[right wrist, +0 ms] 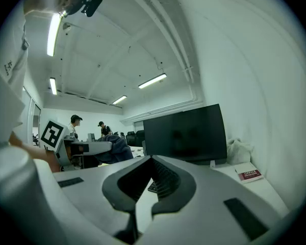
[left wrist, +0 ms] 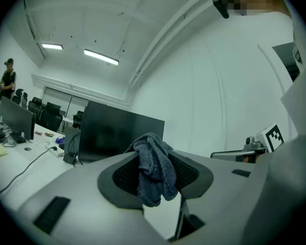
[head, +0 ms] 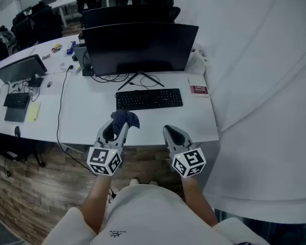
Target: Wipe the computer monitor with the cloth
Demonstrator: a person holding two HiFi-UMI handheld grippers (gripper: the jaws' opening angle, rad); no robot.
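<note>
The room sits under even, cool, rather dim light. It comes from ceiling strip lights [left wrist: 101, 56], showing at 10 o'clock in the left gripper view. A nearer tube [right wrist: 53, 32] burns out to pure white at 10 o'clock in the right gripper view. The white table [head: 92, 111] carries only faint, soft shadows. The monitor [head: 139, 47] reads flat black. Both gripper views bow straight lines hard and fall to black at the corners. The cloth [left wrist: 154, 170] stays fairly sharp.
</note>
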